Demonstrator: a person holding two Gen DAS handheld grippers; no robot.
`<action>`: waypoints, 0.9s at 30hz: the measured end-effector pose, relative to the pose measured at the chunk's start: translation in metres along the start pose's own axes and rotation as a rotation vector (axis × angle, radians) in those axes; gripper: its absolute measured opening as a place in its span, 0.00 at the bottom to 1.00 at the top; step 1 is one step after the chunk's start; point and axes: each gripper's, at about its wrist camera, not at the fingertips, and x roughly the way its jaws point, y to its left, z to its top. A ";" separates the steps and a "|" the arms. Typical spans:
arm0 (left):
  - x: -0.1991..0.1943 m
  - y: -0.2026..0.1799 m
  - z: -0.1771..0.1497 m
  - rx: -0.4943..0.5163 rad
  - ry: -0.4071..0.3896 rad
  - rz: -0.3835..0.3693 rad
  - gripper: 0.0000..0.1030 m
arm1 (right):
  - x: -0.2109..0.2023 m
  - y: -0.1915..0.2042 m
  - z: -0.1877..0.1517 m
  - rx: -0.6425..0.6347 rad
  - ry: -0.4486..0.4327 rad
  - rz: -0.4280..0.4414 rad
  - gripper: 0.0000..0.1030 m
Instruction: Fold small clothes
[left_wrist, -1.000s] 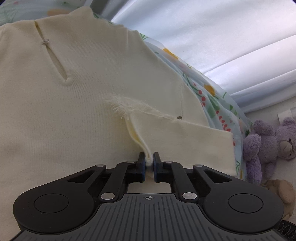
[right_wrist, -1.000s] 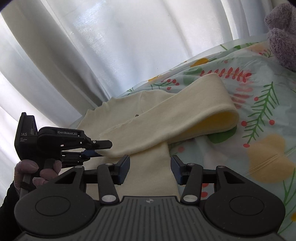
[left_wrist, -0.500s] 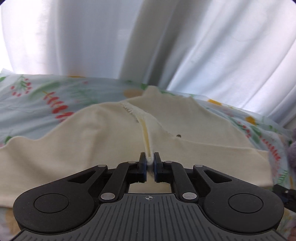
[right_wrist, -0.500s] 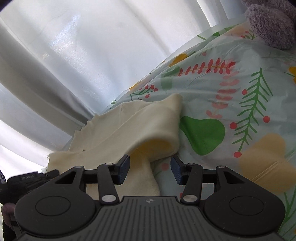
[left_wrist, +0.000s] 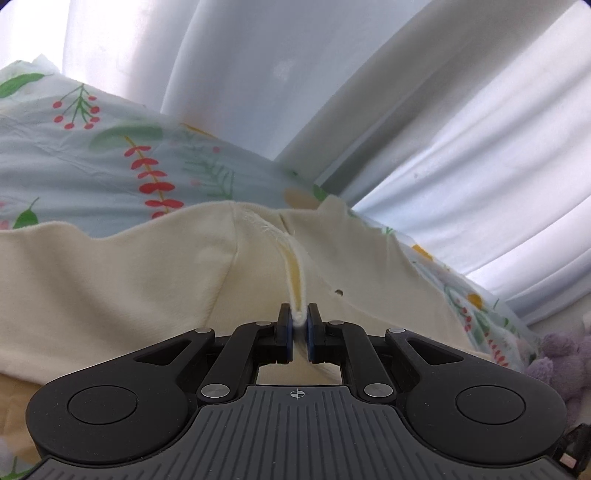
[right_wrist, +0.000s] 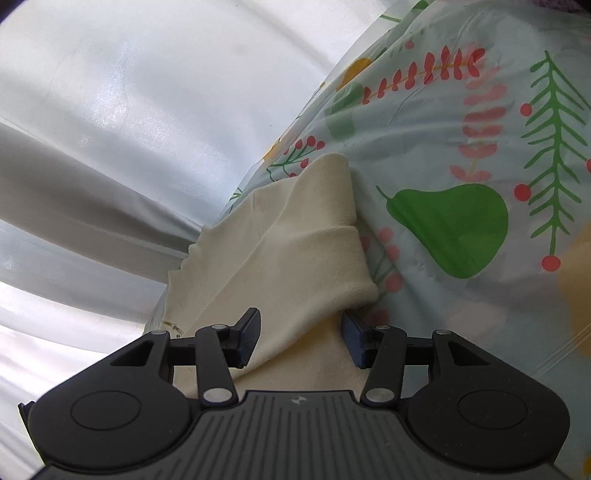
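Left gripper (left_wrist: 299, 325) pinched tight on a thin fold of the cream top (left_wrist: 110, 288), with the fold running up from the tips like a ridge. Frayed seam (left_wrist: 267, 229) at the far end of that ridge. Small dark dot (left_wrist: 338, 292) on the cloth just right of the tips, too tiny to name. Top spread over the flowery sheet (left_wrist: 74, 155), with its near part hidden under the gripper body.

Right gripper (right_wrist: 301, 338) wide open, fingers (right_wrist: 249, 338) apart on either side of a rolled sleeve (right_wrist: 325, 258). Right pad tucked partly under the roll; touching or not, hard to say. Rest of the top cut off behind the gripper. Tiny metal bit (right_wrist: 171, 325) at the cloth's left edge, blurry.

White curtain (left_wrist: 406, 110) behind the bed in both views. Purple plush toy (left_wrist: 561, 369) at the far right of the left view, mostly cut off by the edge.
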 end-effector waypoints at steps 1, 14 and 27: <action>-0.006 0.000 0.003 -0.011 -0.011 -0.022 0.08 | 0.000 0.000 0.000 0.008 -0.002 0.004 0.48; -0.014 0.013 0.003 0.055 -0.028 0.083 0.09 | 0.016 0.010 -0.002 -0.049 -0.043 -0.055 0.07; 0.020 0.025 -0.028 0.172 0.051 0.201 0.09 | 0.015 0.042 -0.021 -0.441 -0.152 -0.275 0.06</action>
